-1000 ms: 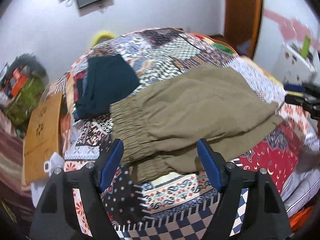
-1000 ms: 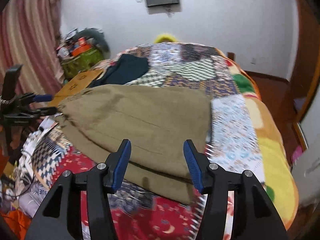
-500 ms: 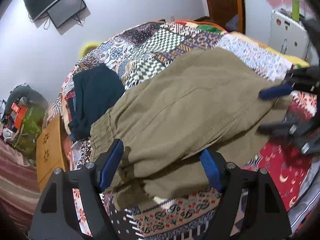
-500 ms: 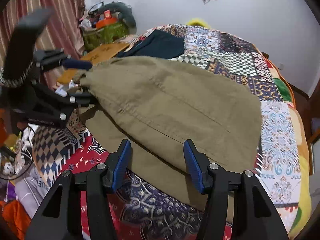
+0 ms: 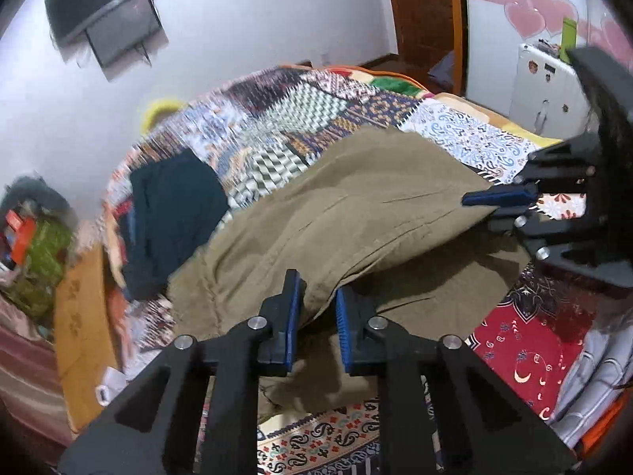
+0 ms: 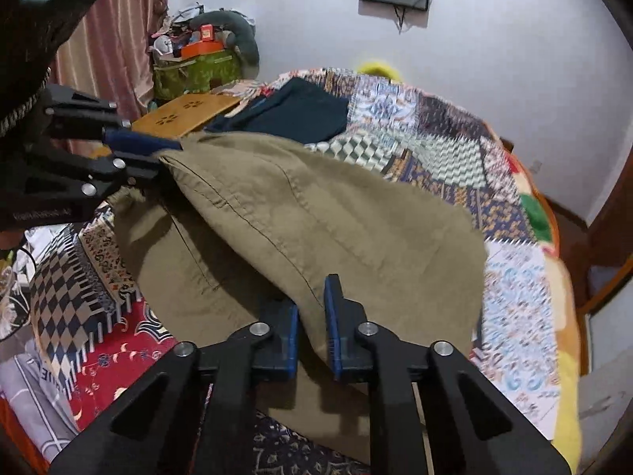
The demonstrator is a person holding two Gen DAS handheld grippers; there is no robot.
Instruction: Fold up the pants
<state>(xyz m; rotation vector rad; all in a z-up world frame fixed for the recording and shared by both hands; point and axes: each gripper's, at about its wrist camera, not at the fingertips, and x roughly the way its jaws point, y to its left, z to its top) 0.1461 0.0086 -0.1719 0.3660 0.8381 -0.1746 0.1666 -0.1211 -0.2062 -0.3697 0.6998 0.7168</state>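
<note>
Both grippers, left (image 5: 318, 304) and right (image 6: 310, 297), are closing, pinching the olive pants' (image 5: 356, 206) raised top layer at the bed's (image 6: 435, 138) near edge.

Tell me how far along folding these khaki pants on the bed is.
Early stage. Done: the khaki pants are laid across the patchwork bedspread, and another dark garment lies apart near the far side. In hand: the left gripper and right gripper have their jaws closing on the near edge of the top layer, which is raised off the layer below. Left: carrying that edge over and flattening the fold.
</note>
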